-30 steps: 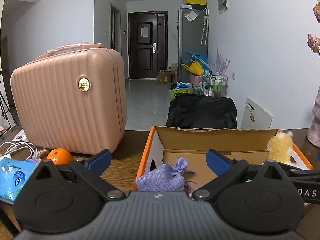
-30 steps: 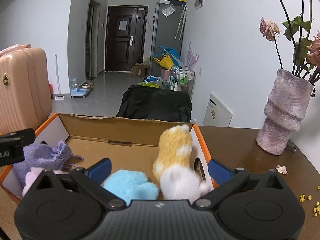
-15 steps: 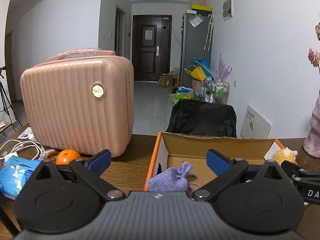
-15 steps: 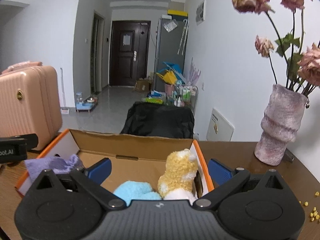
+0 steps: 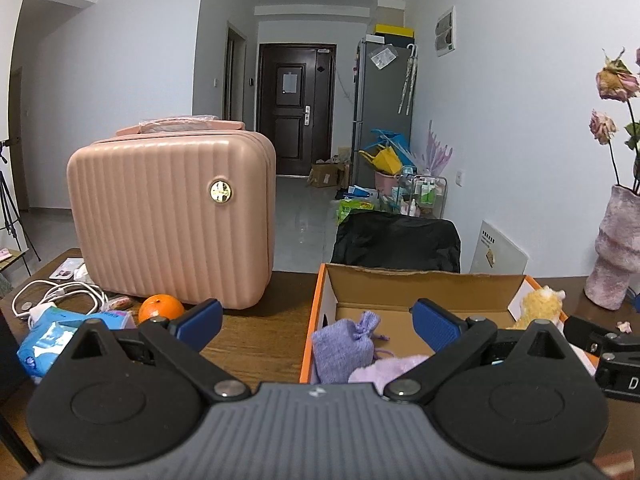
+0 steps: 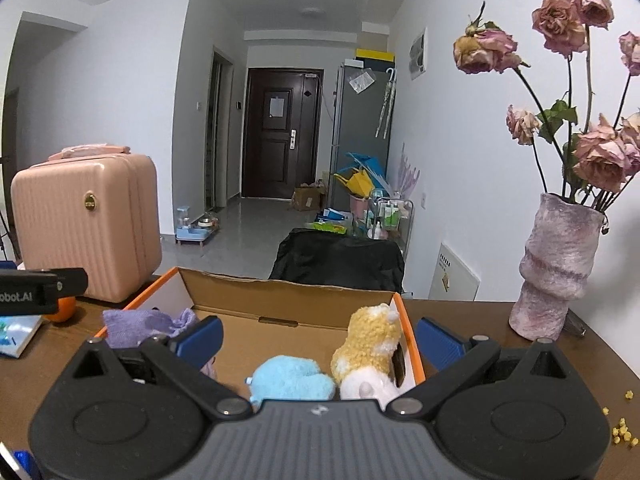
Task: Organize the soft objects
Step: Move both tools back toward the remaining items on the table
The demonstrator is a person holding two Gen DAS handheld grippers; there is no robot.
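The left tool [image 5: 316,318] is standing with its blue fingers [image 5: 200,317] spread wide and gripping nothing; it is hovering near the left edge of the cardboard box [image 5: 424,286]. The right tool [image 6: 318,336] is likewise spread and empty, hovering over the near end of the box [image 6: 288,304].

The box is sitting open on the wooden surface [image 5: 256,328]. Inside it, a purple pouch [image 5: 344,346] is lying at the left, with a pale lilac plush [image 5: 384,368] just beside it on the near side. A light blue plush [image 6: 290,378] is lying near the middle, touching a yellow and white plush [image 6: 370,346] that is leaning against the right wall.

A pink case [image 5: 172,216] is standing upright at the far left of the surface, with an orange [image 5: 160,307] just in front of it. A vase [image 6: 556,272] holding dried roses is standing at the right.
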